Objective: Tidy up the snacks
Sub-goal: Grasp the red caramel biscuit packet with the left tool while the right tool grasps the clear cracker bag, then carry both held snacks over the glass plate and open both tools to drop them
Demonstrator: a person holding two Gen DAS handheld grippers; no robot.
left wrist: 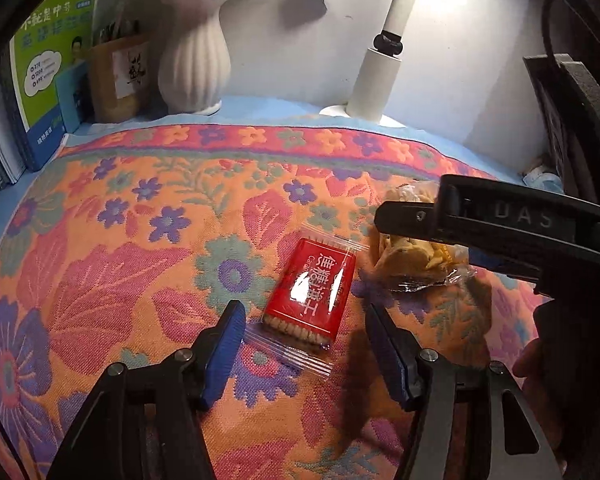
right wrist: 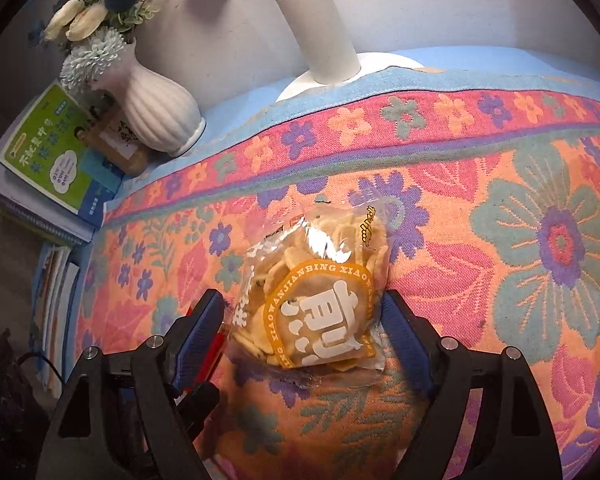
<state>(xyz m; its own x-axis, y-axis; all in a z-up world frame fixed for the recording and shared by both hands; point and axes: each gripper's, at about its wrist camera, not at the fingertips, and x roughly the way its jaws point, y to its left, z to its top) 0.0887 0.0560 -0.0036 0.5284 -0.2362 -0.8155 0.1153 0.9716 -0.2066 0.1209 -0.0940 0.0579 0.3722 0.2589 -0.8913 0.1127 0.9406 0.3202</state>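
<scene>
Red biscuit packet [left wrist: 310, 292] lies on the floral cloth [left wrist: 140, 240] between the left hand-held gripper's [left wrist: 304, 320] parted jaws; right hand-held gripper [right wrist: 304, 320] straddles the cracker bag [right wrist: 316, 292], seemingly unclamped.

We see our left gripper [left wrist: 304, 316] and right gripper [right wrist: 304, 312] built alike: black angular arms with triangular cut-outs, silver round screws at the joints, and blue ribbed pads [left wrist: 223, 344] (raised lettering on the right one's side, perhaps "DAS").
</scene>
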